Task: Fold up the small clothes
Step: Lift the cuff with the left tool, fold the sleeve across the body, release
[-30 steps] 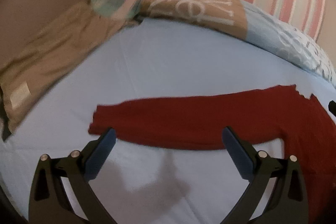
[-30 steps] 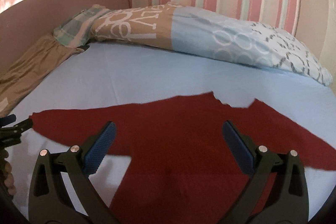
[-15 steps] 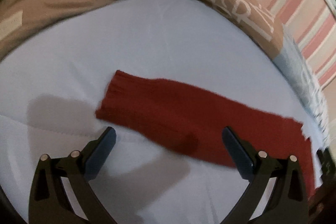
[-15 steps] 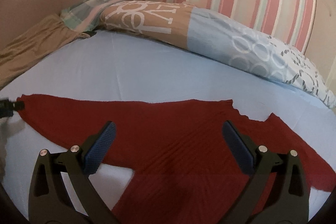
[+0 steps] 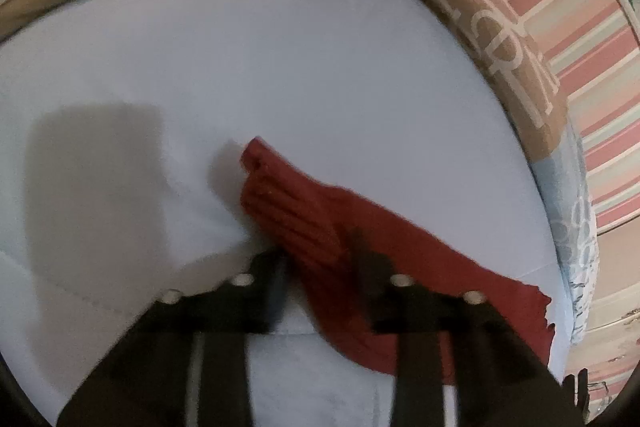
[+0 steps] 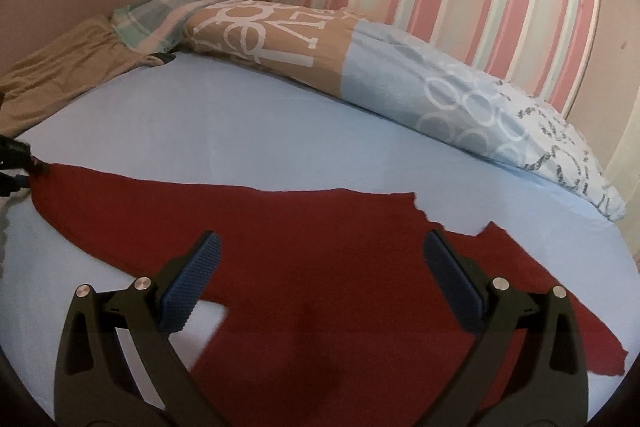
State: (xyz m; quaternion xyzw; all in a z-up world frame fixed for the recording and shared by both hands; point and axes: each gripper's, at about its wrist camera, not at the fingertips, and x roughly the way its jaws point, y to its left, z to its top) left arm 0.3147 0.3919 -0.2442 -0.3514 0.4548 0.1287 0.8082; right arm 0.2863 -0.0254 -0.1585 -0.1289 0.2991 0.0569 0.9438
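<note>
A red sweater (image 6: 320,267) lies flat on the light blue bed sheet (image 6: 240,131), spread wide from side to side. Its long sleeve (image 5: 304,211) reaches far out to the left, and the left gripper (image 5: 320,267) is right at the end of it. That gripper's jaws have just been closing, and they now pinch the sleeve near its cuff (image 5: 260,159), so the cloth bunches up between them and the cuff end sticks up a little off the sheet. In the right wrist view the same gripper shows as a small dark shape at the far left tip of the sleeve. The right gripper (image 6: 320,279) hangs over the middle of the sweater with its blue pads (image 6: 192,283) spread wide apart and nothing between them. The sleeve runs in a long line from the left gripper toward the body of the sweater under the right gripper. So the left hand is the near one for this sleeve, and the next move is likely to carry the cuff along that line and lay it over the body. A long pillow (image 6: 360,67) lies at the far side of the bed, well away from the sweater.
</note>
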